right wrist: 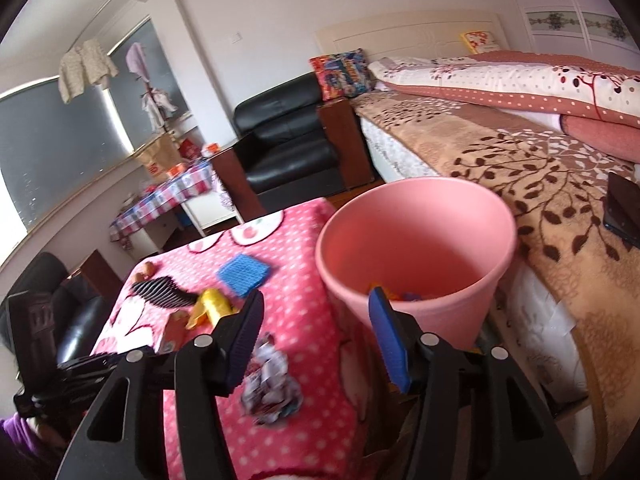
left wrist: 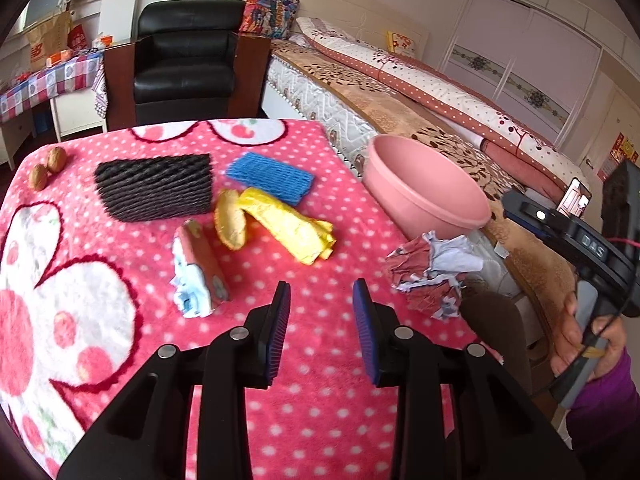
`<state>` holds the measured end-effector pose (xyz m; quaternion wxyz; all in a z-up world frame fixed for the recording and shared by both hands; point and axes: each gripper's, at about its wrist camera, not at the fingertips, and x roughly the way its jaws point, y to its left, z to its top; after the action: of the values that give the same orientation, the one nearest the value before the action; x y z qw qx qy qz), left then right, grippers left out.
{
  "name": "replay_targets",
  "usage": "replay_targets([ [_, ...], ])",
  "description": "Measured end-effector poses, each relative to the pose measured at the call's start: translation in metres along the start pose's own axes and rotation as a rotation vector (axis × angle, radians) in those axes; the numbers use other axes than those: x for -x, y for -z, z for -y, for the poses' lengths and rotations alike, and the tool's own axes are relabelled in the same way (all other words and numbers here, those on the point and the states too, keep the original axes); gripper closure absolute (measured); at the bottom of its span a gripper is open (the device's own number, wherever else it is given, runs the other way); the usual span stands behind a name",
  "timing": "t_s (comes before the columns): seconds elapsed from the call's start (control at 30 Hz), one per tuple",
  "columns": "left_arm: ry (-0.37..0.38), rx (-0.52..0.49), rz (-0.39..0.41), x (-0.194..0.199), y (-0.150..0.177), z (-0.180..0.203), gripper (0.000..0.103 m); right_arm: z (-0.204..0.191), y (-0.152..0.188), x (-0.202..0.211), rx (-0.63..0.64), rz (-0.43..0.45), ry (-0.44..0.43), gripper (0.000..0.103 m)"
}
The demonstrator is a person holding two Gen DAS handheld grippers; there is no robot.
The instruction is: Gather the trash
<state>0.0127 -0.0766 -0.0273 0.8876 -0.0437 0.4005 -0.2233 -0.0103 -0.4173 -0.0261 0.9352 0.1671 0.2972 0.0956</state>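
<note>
Two walnuts (left wrist: 48, 168), one bin (left wrist: 424, 192)

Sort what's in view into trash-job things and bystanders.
Job:
pink bin
crumpled paper
yellow wrapper
blue foam net
black foam net
torn snack packet

Bystanders:
walnuts
black armchair
bed

Two walnuts (left wrist: 48, 168), two foam nets (left wrist: 154, 186)
</note>
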Motion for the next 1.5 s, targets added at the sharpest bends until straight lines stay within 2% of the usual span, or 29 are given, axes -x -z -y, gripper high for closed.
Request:
replay_targets([
  [0.17,-0.032,0.044,0.012,0.01,0.005,-0.018,0.071,-0.019,0.015,-0.006,0.032,-0.069,-0.049,0.04],
  [0.4,-0.043,0.067,0.031,0.021,0.01,-0.029,0.071,-0.036,0.038,-0.03,0.076,-0.169,-0.032,0.04],
  [0.6,-0.063,0.075,0.039,0.021,0.01,-0.032,0.071,-0.04,0.048,-0.039,0.09,-0.201,-0.018,0.04],
  [0.83,-0.15,0.103,0.037,0.012,0.002,-0.046,0.071,-0.04,0.052,-0.047,0.096,-0.224,-0.021,0.04],
  [1.0,-0.188,0.131,-0.012,-0.007,-0.004,-0.054,0.071,-0.041,0.054,-0.05,0.105,-0.234,-0.022,0.04],
  [1.1,-0.197,0.13,-0.032,-0.019,-0.005,-0.054,0.071,-0.042,0.057,-0.051,0.104,-0.242,-0.026,0.044],
  [1.2,-0.224,0.133,-0.055,-0.029,-0.004,-0.056,0.071,-0.042,0.059,-0.052,0.104,-0.252,-0.024,0.054],
  [1.27,-0.235,0.143,-0.07,-0.033,-0.003,-0.057,0.071,-0.04,0.059,-0.053,0.096,-0.262,-0.022,0.064],
  [1.33,-0.239,0.154,-0.074,-0.033,-0.001,-0.059,0.072,-0.037,0.06,-0.054,0.082,-0.264,-0.024,0.066],
  [1.37,-0.24,0.155,-0.073,-0.033,0.0,-0.059,0.075,-0.037,0.06,-0.054,0.076,-0.262,-0.027,0.068],
  [1.43,-0.242,0.15,-0.071,-0.032,0.001,-0.058,0.087,-0.035,0.06,-0.054,0.071,-0.26,-0.031,0.071],
  [1.5,-0.247,0.146,-0.065,-0.03,0.001,-0.056,0.092,-0.034,0.058,-0.055,0.068,-0.259,-0.039,0.073],
])
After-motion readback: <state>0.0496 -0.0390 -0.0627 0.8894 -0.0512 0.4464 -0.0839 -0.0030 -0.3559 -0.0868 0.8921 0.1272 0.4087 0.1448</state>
